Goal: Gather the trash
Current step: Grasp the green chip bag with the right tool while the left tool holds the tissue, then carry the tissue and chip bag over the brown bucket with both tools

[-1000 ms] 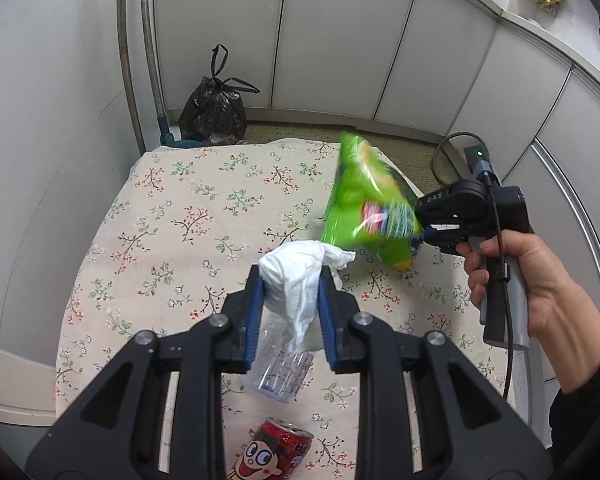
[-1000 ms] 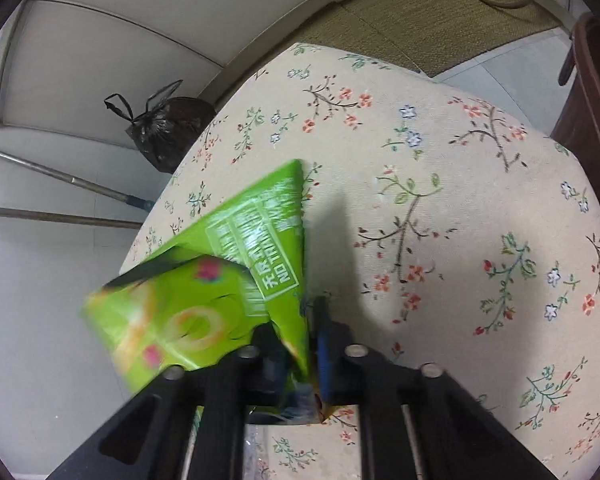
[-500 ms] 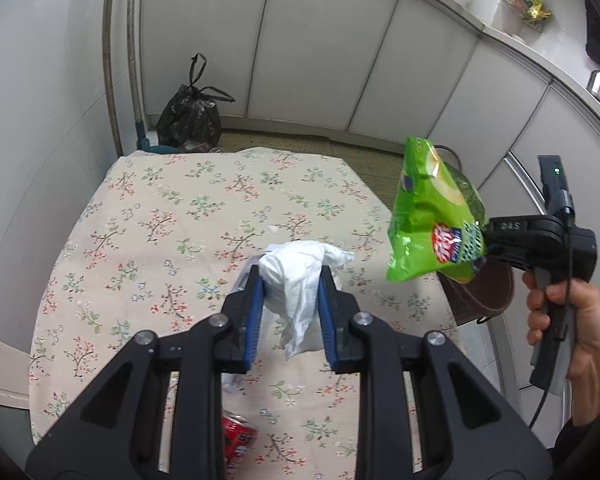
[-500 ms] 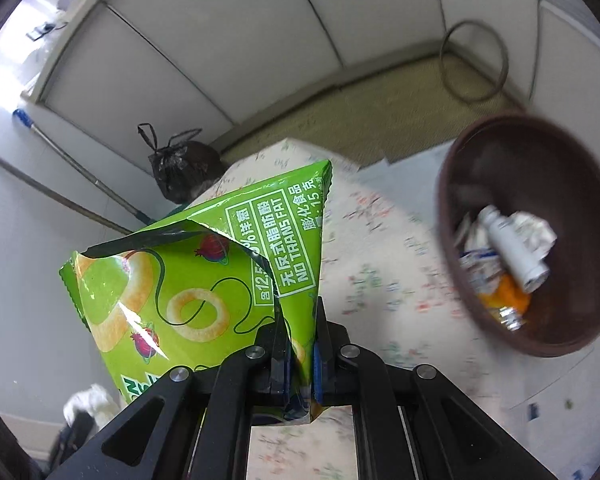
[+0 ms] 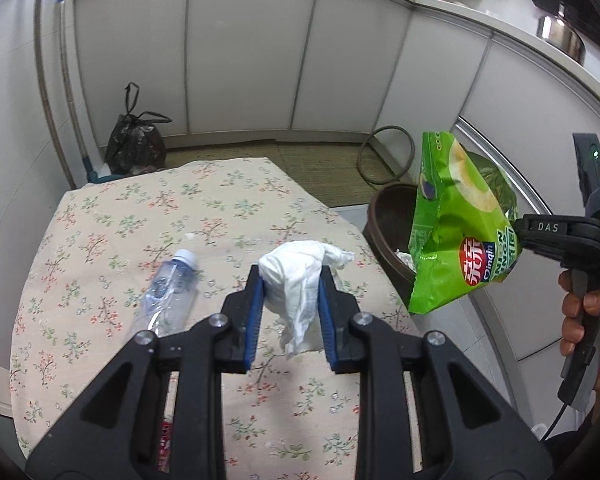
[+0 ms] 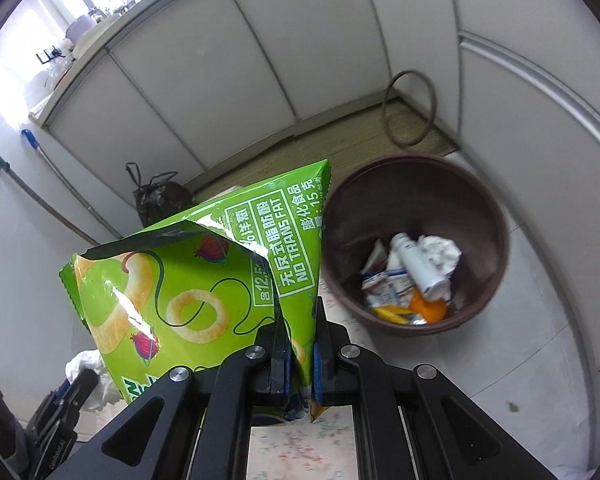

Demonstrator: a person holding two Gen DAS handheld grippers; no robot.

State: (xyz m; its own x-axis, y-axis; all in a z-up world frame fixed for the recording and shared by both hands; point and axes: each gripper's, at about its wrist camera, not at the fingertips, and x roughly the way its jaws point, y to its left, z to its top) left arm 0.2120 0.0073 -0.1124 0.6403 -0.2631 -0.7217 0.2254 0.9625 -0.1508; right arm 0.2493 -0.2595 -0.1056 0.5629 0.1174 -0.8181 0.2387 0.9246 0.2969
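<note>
Trash is split between both grippers, the table and the bin. The left gripper (image 5: 288,292) pinches a crumpled white tissue (image 5: 296,284) between its blue pads, the paper bulging above the fingers and a loose flap hanging below them, above the floral tablecloth (image 5: 112,216). In the left wrist view, a clear plastic bottle (image 5: 168,292) with a white cap lies on the cloth at about 9 o'clock from the tissue, cap pointing toward 12 o'clock. A sliver of a red can (image 5: 165,444) shows at about 7 o'clock, mostly hidden behind the gripper's frame.

The right gripper (image 6: 300,344) is clamped tight on one corner of a green snack bag (image 6: 188,292), which stands up from the jaws with its torn top edge open. In the left wrist view the same bag (image 5: 456,228) hangs at 3 o'clock, off the table's edge and in front of the brown bin (image 5: 388,216), held by the right gripper (image 5: 520,230) with the person's hand (image 5: 588,328) around its handle.

In the right wrist view the brown bin (image 6: 496,216) sits on the floor at about 2 o'clock from the jaws, just beside the table. Inside it lie a white bottle, crumpled paper, wrappers and something orange. A tied black garbage bag (image 5: 134,148) rests on the floor by the cabinets, beyond the table's far end at about 11 o'clock.
</note>
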